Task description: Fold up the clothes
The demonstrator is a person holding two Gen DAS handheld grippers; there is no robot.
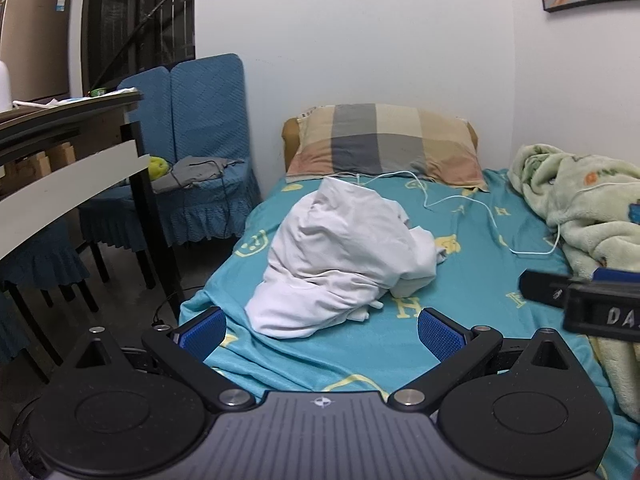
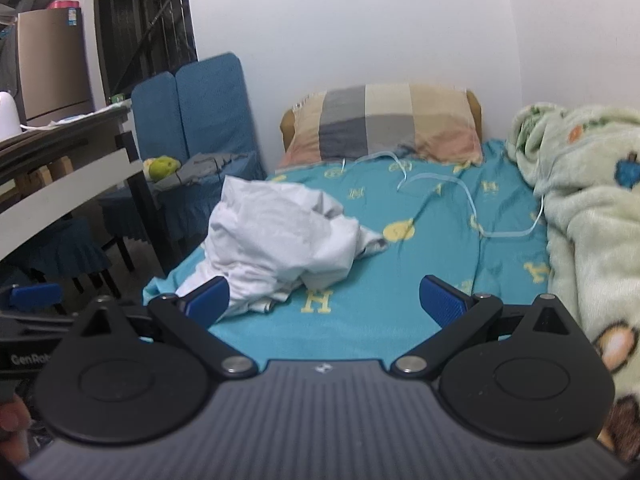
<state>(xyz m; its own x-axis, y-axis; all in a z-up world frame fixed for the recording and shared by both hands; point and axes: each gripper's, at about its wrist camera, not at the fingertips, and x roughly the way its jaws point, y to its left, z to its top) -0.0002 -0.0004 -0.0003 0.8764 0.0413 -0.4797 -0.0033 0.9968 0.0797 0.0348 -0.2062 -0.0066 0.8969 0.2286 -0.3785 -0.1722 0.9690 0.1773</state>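
White garment (image 1: 340, 260) lies crumpled on the teal bed (image 1: 460, 280); I hold both the left gripper (image 1: 322, 330) and right gripper (image 2: 324, 300) with fingers apart, empty.

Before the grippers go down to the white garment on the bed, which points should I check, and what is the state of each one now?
1. Left gripper open: ok.
2. Right gripper open: ok.
3. White garment free, nothing lying on it: ok.
4. Garment spread flat: not ok, it is a crumpled heap.
5. White cable apart from the garment: cannot tell; its far end passes behind the heap.
6. Bare teal sheet beside the heap for spreading: ok, though the green blanket covers the right side.
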